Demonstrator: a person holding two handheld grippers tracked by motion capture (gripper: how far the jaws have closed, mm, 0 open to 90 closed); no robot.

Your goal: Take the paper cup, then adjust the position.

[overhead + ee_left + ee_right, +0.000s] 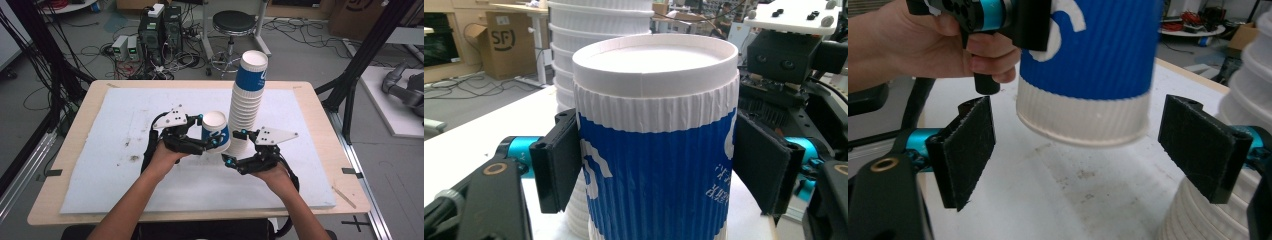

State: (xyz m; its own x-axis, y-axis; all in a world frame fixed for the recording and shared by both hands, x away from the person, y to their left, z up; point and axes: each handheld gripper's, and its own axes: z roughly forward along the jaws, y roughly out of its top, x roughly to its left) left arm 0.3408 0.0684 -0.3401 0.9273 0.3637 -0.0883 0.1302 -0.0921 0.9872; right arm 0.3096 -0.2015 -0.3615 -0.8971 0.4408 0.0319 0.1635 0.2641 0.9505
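i've got the blue-and-white ribbed paper cup (pixel 216 131) clamped between the jaws of my left gripper (pixel 212 142), lifted clear of the white foam mat (pixel 115 165) and tilted a little. in the left gripper view both black pads press on the cup's blue band just under the white rim. it hangs just left of the tall leaning stack of matching paper cups (pixel 246 100), near it but apart as far as i can judge from above.

my right gripper (pixel 233 147) sits at the foot of that stack with its jaws spread wide. in the right gripper view the pads flank the cup's white base without touching it, and the stack's lower ribs are close by the right-hand pad; whether that pad brushes the stack i can't quite tell.

so one cup is in hand, off the stack. what's left, i'd say, is to set it down or hand it over, and the stack has plenty of cups.
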